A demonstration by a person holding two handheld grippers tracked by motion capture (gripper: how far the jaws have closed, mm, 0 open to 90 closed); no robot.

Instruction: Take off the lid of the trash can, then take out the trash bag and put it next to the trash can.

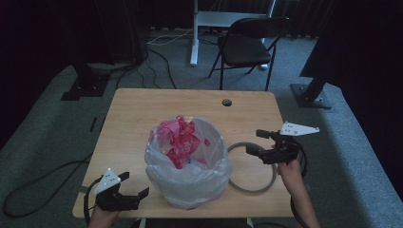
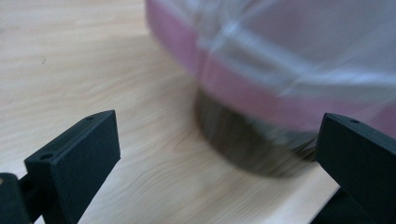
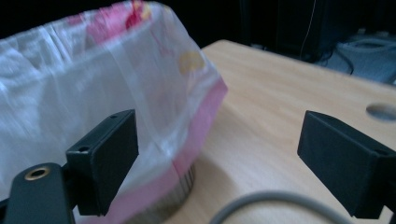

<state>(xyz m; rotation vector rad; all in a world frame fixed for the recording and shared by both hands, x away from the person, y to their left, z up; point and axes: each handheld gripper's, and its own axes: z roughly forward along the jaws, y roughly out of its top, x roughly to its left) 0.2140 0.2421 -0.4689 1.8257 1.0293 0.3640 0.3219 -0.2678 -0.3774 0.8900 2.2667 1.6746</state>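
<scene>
Left gripper at the near counter edge, jaws wide, empty. Lined bin mid-counter, bag draped loosely over its rim. Right gripper beside it, jaws wide, empty. Risk — a jaw snagging the film, tipping the bin. Grey ring crowds the right; open room beyond.

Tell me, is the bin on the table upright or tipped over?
Upright: the bin stands on its base, its bag-lined mouth facing up.

Upright bin, pink-edged clear liner draped over.
</scene>
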